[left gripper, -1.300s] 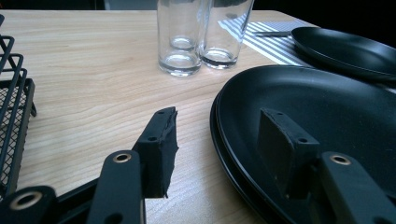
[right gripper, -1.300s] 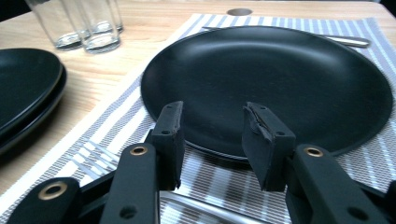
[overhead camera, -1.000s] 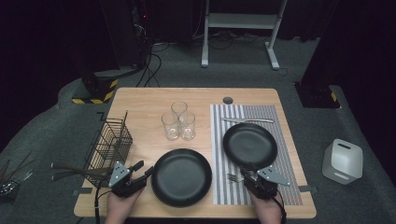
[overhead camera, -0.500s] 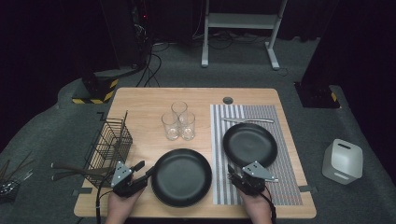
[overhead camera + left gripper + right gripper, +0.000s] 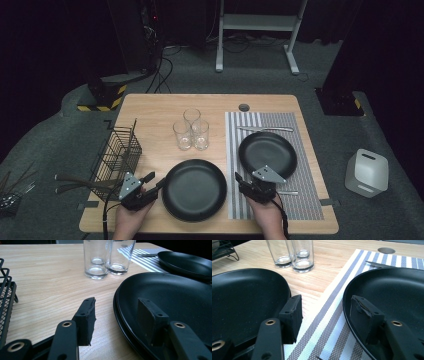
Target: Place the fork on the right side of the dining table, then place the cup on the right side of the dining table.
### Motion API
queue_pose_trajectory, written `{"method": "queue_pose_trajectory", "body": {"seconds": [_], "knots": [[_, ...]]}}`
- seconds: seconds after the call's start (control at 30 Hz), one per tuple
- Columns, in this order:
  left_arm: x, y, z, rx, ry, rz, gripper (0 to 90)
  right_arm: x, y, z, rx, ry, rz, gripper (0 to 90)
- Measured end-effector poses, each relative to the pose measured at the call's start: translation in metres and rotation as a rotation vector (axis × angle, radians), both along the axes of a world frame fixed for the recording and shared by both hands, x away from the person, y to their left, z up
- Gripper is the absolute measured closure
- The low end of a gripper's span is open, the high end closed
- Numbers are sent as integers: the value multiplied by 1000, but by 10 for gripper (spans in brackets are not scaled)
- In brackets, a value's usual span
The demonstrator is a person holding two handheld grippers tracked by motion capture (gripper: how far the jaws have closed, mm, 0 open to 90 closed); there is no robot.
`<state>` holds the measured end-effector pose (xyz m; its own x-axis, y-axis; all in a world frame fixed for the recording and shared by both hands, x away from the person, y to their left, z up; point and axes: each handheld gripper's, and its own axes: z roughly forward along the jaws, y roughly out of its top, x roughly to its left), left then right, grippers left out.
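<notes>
A large black plate (image 5: 195, 190) lies on the wood near the table's front edge. My left gripper (image 5: 157, 181) is at its left rim. In the left gripper view that gripper (image 5: 116, 301) is open, one jaw over the wood and the other over the plate (image 5: 175, 297), with no pad pressing on the rim. A second black plate (image 5: 267, 152) rests on the striped placemat (image 5: 305, 125). My right gripper (image 5: 241, 181) sits low between the two plates. Its jaws (image 5: 325, 298) have just been opening, and only the placemat (image 5: 329, 322) lies between them.
Three empty glasses (image 5: 191, 131) stand close together behind the large plate. A black wire basket (image 5: 117, 155) stands at the table's left edge. A knife (image 5: 265, 129) lies behind the right plate, and a piece of cutlery (image 5: 289, 192) lies just right of my right gripper. A white container (image 5: 367, 172) stands on the floor at the right.
My right gripper has slid left along the placemat's front toward the gap between the plates, and its jaws stand wider. The left gripper has kept still.
</notes>
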<state>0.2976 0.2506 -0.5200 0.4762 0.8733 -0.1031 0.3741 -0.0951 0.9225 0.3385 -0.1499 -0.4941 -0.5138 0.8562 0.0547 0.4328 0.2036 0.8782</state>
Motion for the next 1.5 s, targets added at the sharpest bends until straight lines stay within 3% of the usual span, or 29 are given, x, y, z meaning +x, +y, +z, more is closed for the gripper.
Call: {"method": "queue_pose_trajectory", "body": {"seconds": [0.17,0.33,0.53,0.83,1.23,1.5], "knots": [[0,-3,0,20,5,-4,476,3,6,4,-15,-9,2,419],[0,-1,0,0,14,-1,468,4,12,12,-31,-37,13,404],[0,-4,-1,22,14,-10,452,8,17,18,-36,-48,21,387],[1,-4,-1,22,22,0,451,14,28,25,-42,-65,42,338],[1,-4,-2,20,26,-8,415,32,45,31,-54,-52,64,234],[1,-1,-2,-11,34,7,407,46,52,40,-49,-45,77,181]]}}
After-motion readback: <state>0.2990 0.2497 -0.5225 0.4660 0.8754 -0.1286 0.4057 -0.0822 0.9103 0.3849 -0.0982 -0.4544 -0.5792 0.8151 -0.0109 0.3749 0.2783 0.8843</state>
